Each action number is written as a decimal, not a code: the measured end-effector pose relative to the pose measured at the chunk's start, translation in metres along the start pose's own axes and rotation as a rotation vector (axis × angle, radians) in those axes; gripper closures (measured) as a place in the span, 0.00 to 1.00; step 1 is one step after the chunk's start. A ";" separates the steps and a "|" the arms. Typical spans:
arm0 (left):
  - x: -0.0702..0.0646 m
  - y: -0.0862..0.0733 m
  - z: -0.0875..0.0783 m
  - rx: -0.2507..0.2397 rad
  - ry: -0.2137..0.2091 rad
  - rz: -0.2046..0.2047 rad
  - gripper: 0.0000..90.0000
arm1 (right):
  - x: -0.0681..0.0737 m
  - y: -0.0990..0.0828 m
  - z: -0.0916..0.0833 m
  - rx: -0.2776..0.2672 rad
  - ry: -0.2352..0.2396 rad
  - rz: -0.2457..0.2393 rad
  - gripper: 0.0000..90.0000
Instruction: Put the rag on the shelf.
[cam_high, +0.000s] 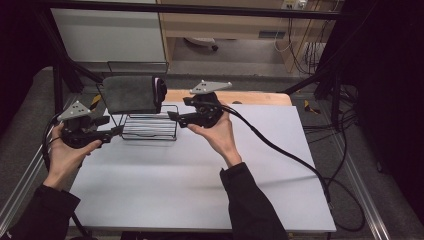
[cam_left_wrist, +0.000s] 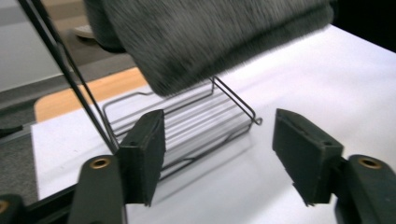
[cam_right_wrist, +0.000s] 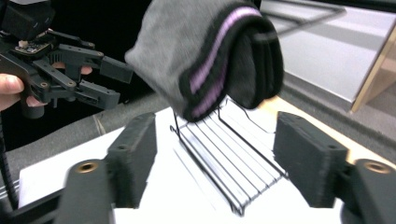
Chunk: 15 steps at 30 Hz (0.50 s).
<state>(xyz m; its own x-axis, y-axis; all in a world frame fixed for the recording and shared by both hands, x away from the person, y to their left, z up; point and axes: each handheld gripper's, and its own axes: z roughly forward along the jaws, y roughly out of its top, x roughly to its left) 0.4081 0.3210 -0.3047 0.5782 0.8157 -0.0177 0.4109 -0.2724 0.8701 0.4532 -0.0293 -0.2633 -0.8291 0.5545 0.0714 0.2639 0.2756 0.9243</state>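
A grey folded cloth with a purple-striped black edge hangs over the top of a black wire rack at the back left of the white table. My left gripper is just left of the rack, jaws open and empty. The right gripper is at the rack's right side, also open and empty. In the left gripper view the cloth hangs above the rack, beyond my open left gripper. In the right gripper view the cloth's rolled end and the rack lie ahead of my right gripper, with the left gripper farther off.
A wooden board lies along the table's back edge. The right gripper's black cable trails across the white table to the right edge. Black frame posts stand at the back corners.
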 end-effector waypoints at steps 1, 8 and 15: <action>-0.001 -0.002 0.001 0.004 -0.004 -0.001 0.36 | -0.002 -0.004 -0.004 0.010 -0.003 -0.003 0.26; -0.011 -0.019 0.010 0.016 -0.034 -0.010 0.27 | -0.013 -0.034 -0.033 0.041 -0.038 0.005 0.12; -0.023 -0.037 0.023 0.018 -0.062 -0.016 0.13 | -0.028 -0.070 -0.066 0.056 -0.080 0.039 0.06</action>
<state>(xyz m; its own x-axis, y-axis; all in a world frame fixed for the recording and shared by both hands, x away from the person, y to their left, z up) 0.3956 0.3011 -0.3478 0.6136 0.7871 -0.0623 0.4324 -0.2689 0.8607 0.4254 -0.1160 -0.3055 -0.7764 0.6258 0.0748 0.3244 0.2950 0.8987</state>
